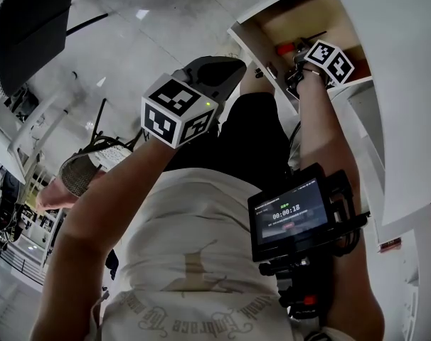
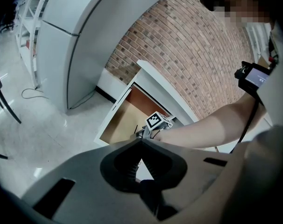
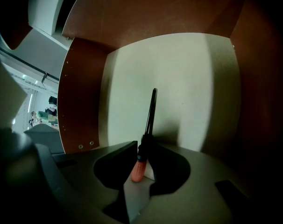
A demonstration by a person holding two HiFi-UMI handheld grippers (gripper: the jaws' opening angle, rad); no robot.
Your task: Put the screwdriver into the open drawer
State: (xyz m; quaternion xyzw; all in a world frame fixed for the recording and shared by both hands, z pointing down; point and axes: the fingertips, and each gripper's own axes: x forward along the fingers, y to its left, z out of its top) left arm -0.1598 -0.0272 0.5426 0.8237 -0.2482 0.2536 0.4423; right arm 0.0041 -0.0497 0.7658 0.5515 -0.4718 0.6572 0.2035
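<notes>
Lying in one drawer (image 3: 85, 101): one screwdriver (image 3: 150, 115).

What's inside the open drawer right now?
The screwdriver, its shaft over the pale drawer floor, orange handle between the right gripper fingers. The floor beneath the gripper is covered.

left forearm (image 1: 109, 190) extends forward at mid-height. the left gripper (image 2: 141, 143) is angled moderately downward, with its marker cube (image 1: 176, 111) facing up. its jaw tips meet and nothing is between them. right forearm (image 1: 318, 126) is stretched further forward. the right gripper (image 3: 145, 148) is pitched steeply downward, its marker cube (image 1: 331, 61) at the wrist. its jaws stand slightly apart. the screwdriver (image 3: 150, 115) handle is between them, with a narrow gap beside the handle.
</notes>
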